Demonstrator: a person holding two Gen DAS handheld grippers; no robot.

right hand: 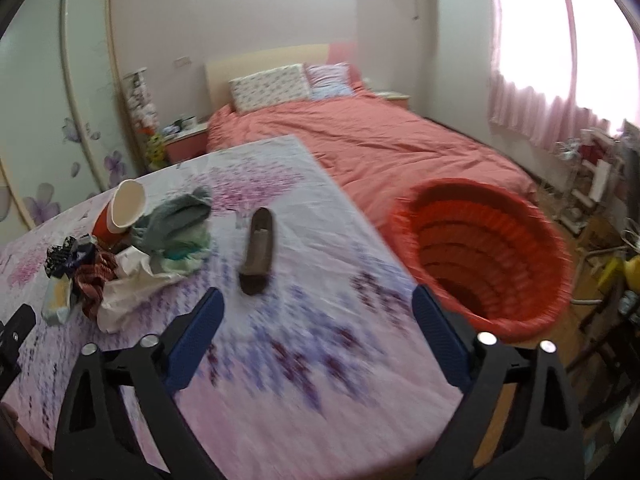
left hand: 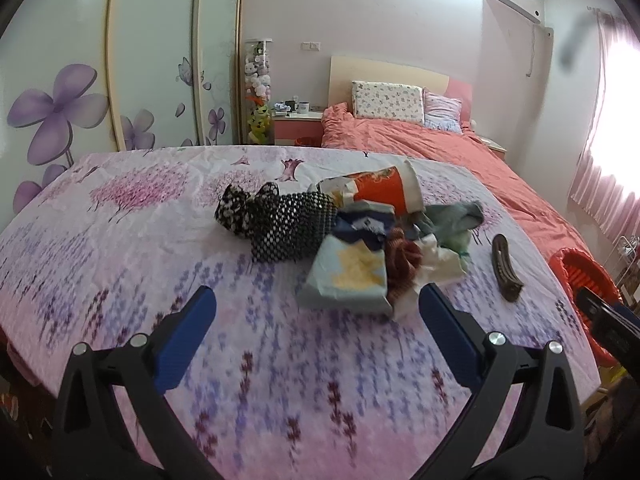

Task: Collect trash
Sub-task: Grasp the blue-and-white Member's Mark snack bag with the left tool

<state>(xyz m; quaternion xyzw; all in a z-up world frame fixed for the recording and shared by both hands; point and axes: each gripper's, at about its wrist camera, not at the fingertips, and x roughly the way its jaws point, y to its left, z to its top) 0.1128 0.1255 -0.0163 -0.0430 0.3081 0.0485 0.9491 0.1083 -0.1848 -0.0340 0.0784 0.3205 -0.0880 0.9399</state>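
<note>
Trash pile sits mid-table on the floral cloth: red paper cup on its side, crumpled wrappers, white paper, teal rag, b/w mesh cloth touching. Brown hair clip lies apart, to the right. Red basket stands just beside table edge, w/ bed behind. Left gripper spread wide, holding nothing, near pile. Right gripper also spread, empty, near clip.
</note>
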